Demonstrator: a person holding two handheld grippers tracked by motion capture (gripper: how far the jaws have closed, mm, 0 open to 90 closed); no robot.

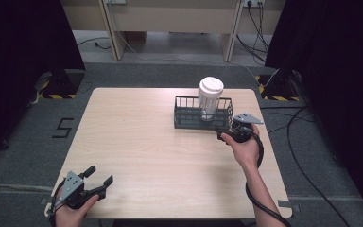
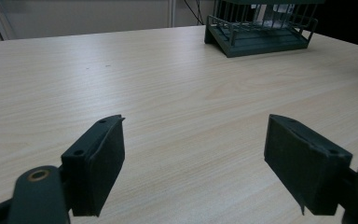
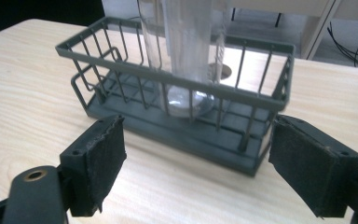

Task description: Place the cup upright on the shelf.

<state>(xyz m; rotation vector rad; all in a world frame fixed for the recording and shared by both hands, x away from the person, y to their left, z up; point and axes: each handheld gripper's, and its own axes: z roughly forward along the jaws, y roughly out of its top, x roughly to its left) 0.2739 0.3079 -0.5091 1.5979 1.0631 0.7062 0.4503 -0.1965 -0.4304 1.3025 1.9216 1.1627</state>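
Right tongs [image 1: 230,128] spread wide, gripping nothing, just off the near long side of the wire basket [image 1: 189,120], toward its right end. Basket sits near the far edge of the counter [image 1: 137,142], right of middle.

Basket holds one item: a clear tumbler [image 1: 210,98] with a white lid, upright, roughly mid-basket. Its base rests on the basket floor [image 3: 189,101]. Nothing else visible inside.

Left tongs [image 1: 99,178] released too, jaws apart over bare wood at the near left corner, well apart from the basket.

Risks, as judged: tumbler is tall and stands far above the low basket rail, so a knock from a jaw could tip it. Pushing on the rail may slide the light basket toward the far edge. Smooth clear wall may slip if pinched off-centre.
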